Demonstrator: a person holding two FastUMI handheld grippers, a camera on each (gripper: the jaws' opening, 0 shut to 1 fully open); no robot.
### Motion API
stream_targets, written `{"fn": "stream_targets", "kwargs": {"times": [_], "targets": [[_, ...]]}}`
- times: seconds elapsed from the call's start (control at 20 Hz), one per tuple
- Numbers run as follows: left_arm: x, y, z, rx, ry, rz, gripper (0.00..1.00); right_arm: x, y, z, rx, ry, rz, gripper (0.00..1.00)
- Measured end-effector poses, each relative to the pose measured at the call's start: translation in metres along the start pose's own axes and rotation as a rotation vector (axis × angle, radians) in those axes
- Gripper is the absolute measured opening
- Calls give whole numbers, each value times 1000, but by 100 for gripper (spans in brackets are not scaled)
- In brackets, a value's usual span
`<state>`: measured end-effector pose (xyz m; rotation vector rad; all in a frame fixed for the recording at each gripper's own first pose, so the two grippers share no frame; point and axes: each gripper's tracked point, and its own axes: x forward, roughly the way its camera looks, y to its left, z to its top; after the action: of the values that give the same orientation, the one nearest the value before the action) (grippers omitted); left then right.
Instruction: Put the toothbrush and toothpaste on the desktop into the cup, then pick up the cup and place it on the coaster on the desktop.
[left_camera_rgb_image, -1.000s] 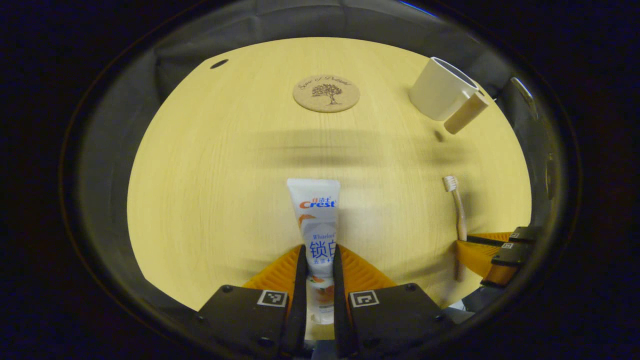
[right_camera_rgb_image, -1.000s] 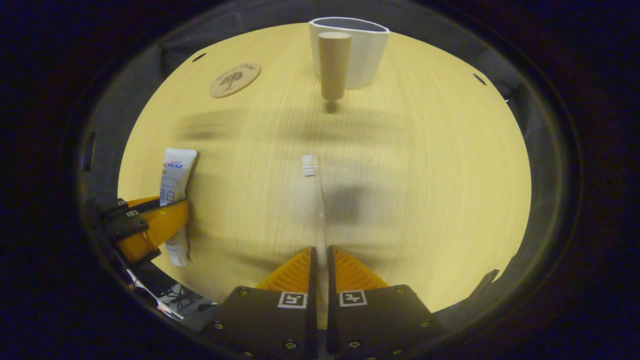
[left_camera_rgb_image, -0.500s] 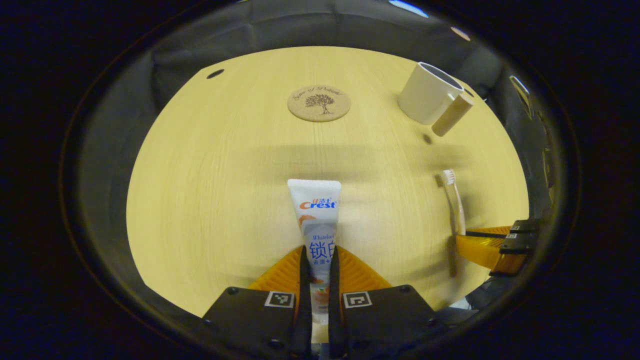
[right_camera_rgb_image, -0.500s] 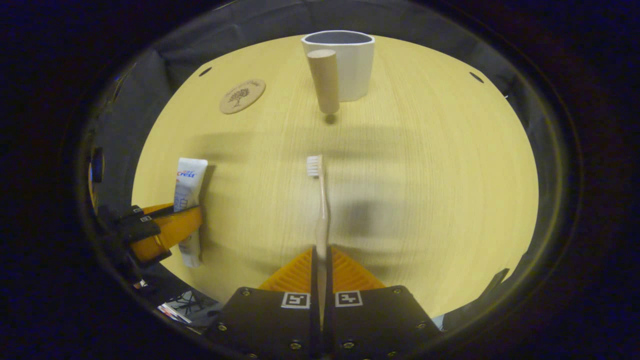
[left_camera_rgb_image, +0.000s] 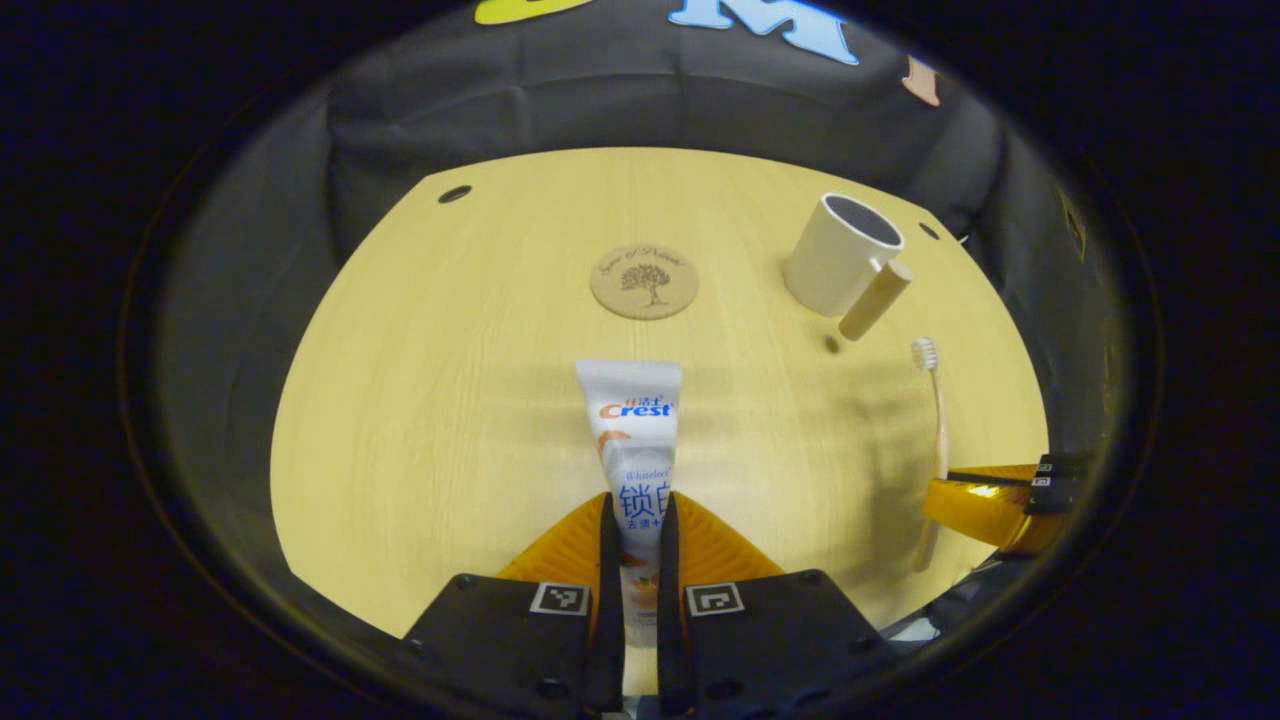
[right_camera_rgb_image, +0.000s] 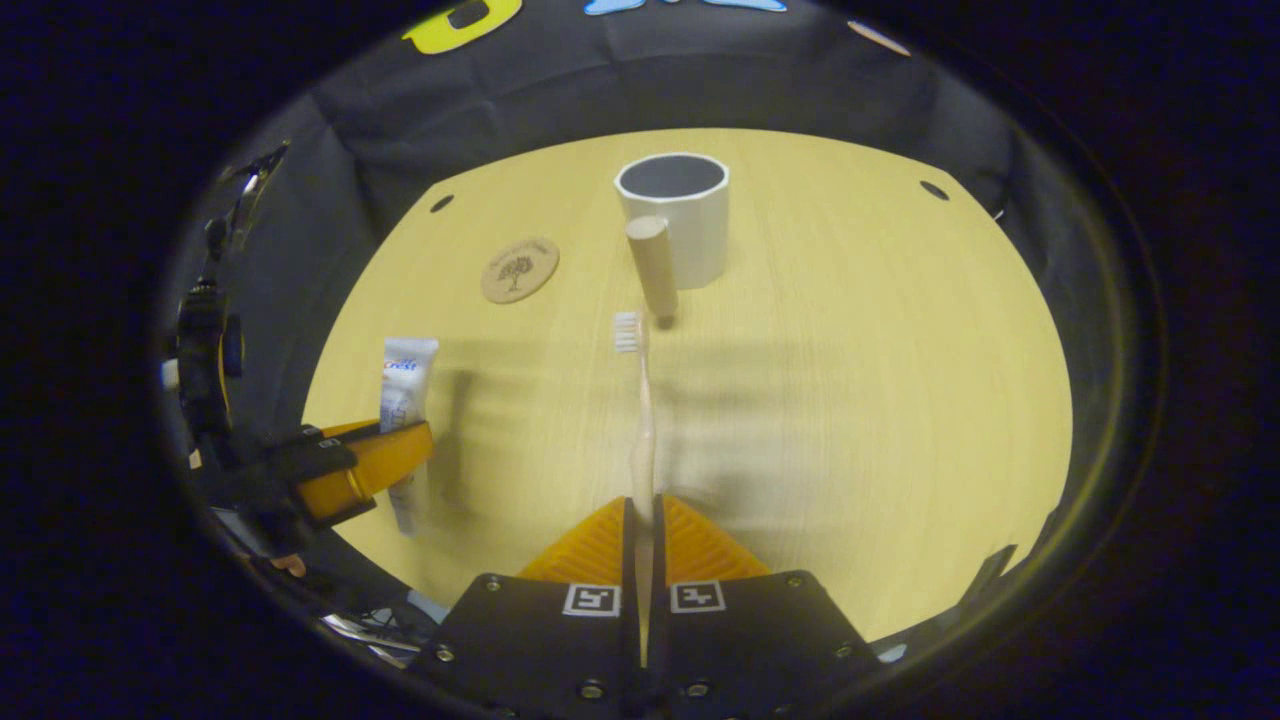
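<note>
- Now, the left gripper (left_camera_rgb_image: 632, 535) is clamped on the toothpaste (left_camera_rgb_image: 630, 430), both fingers pressing the tube's lower part, so the flat crimped end points forward, toward the cup (left_camera_rgb_image: 838, 254).
- Likewise the right gripper (right_camera_rgb_image: 642, 530) is pinched tight on the toothbrush (right_camera_rgb_image: 640, 420), held low on its handle; the bristle head leads, just short of the cup's handle (right_camera_rgb_image: 652, 264).
- Holding each item by its rear end looks meant to leave the front free to drop into the cup's mouth.
- Both items seem lifted off the desktop (left_camera_rgb_image: 450, 400), to judge by the shadows beneath them.
- The cup is white, upright and empty, with a pale wooden peg handle facing the grippers.
- Left of the cup, well apart, lies the round coaster (left_camera_rgb_image: 645, 282), printed with a tree.
- Toothpaste is a white tube with orange marks; toothbrush is slim, pale and white-bristled.
</note>
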<state>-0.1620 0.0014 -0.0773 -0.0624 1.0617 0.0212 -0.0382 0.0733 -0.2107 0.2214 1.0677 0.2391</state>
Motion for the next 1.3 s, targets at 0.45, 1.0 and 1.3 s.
{"fn": "stream_targets", "kwargs": {"times": [0.45, 1.0, 1.3], "targets": [[-44, -19, 73, -48, -241, -41, 21, -31, 8, 86, -59, -308, 28, 4], [-70, -36, 142, -54, -435, -80, 21, -53, 9, 213, -150, -685, 29, 4], [-90, -38, 163, -67, -555, -79, 21, -42, 10, 253, -188, -808, 24, 3]]}}
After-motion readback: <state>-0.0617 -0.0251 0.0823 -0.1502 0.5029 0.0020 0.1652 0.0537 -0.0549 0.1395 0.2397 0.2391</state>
